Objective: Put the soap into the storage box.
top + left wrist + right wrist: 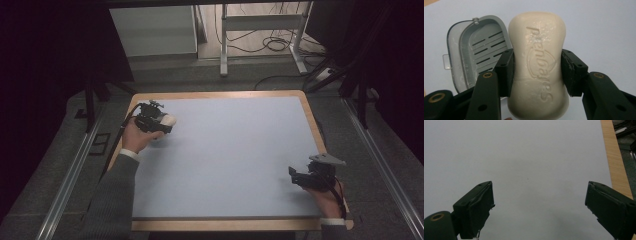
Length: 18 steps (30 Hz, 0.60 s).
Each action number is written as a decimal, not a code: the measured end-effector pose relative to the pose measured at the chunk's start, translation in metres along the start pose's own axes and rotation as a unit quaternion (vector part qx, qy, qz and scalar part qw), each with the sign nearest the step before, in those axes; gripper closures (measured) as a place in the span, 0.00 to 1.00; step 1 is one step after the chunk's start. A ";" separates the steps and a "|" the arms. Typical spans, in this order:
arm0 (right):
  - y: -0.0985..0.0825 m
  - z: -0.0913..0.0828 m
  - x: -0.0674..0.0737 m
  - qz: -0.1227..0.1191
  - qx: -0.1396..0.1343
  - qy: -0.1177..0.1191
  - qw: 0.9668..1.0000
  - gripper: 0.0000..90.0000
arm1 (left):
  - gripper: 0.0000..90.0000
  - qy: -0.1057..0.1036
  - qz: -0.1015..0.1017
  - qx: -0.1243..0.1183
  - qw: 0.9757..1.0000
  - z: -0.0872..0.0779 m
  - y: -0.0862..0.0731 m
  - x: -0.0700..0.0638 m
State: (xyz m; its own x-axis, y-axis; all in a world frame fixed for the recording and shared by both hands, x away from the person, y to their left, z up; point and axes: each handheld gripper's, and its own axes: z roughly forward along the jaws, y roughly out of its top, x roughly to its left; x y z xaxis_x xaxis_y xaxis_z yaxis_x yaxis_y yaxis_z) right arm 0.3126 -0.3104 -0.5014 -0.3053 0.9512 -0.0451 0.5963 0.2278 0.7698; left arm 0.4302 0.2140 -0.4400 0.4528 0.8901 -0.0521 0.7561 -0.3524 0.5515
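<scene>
at mat's far-left corner, left gripper (537,72) clamps soap (537,65) by its sides, over open dish (477,53). right gripper (537,207) idle, jaws wide. risk: slick soap slips w/ loose grip.

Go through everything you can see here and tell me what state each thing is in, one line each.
Soap bar: held off the mat, clamped at its waist by the left claw.
Soap dish: open, empty, slotted grey insert showing.
Left claw: shut on the soap bar.
Right claw: open, nothing between its jaws, over bare mat.
Blue mat: lying flat on the wooden table.
</scene>
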 end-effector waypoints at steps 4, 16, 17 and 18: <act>0.000 0.000 0.000 0.000 0.000 -0.001 1.000 0.09 | 0.55 0.002 -0.009 0.004 1.000 0.004 0.001 0.006; -0.001 0.001 -0.001 -0.001 0.003 0.001 1.000 0.09 | 0.55 0.017 -0.038 0.015 0.999 0.019 0.006 0.027; -0.001 0.002 -0.001 -0.001 0.004 0.001 1.000 0.09 | 0.55 0.018 -0.040 0.017 0.999 0.021 0.006 0.028; -0.001 0.002 -0.001 -0.002 0.004 0.001 1.000 0.09 | 0.55 0.018 -0.040 0.017 0.999 0.021 0.006 0.028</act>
State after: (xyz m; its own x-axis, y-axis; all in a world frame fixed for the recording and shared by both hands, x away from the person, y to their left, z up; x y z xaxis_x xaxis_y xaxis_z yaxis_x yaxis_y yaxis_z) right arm 0.3134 -0.3108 -0.5034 -0.3096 0.9497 -0.0463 0.6012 0.2332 0.7643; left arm 0.4574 0.2313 -0.4554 0.3733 0.9254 -0.0656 0.8051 -0.2881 0.5185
